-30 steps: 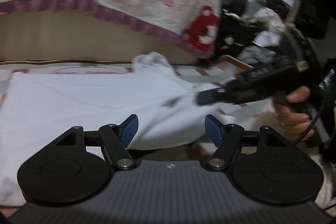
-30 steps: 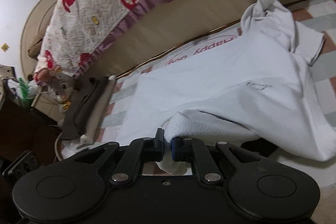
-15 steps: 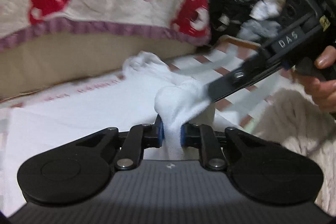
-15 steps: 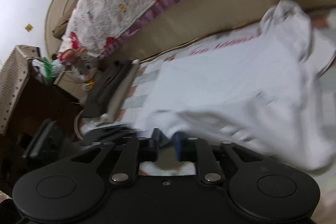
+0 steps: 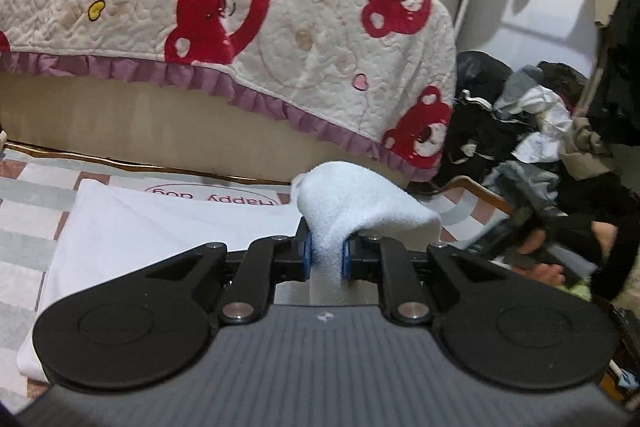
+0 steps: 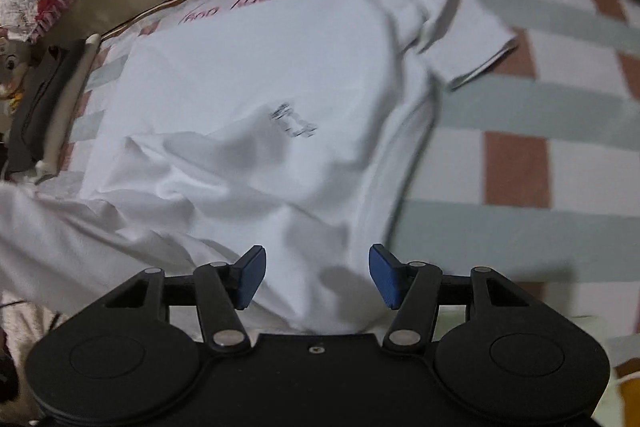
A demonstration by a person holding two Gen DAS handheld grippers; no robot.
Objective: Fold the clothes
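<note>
A white T-shirt (image 6: 256,115) lies spread on a checked mat (image 6: 516,163), one sleeve sticking out at the upper right and a small dark mark near its middle. My left gripper (image 5: 326,259) is shut on a bunched fold of the white T-shirt (image 5: 352,211), lifted above the rest of the cloth (image 5: 160,227). My right gripper (image 6: 316,273) hangs just over the shirt's near edge, its jaws opening, blue pads apart with nothing pinched between them. In the left wrist view the right gripper and a hand (image 5: 536,247) show blurred at the right.
A bed with a red-bear quilt (image 5: 248,11) runs behind the mat. A heap of dark and light clothes (image 5: 532,131) lies at the right, with garments hanging above. A dark flat object (image 6: 44,99) and a small plush toy (image 6: 10,67) sit at the mat's left end.
The left gripper closed on a fold of the shirt and lifted it. The right gripper let go of the shirt edge, opened, swung sideways and tilted down over the cloth.
</note>
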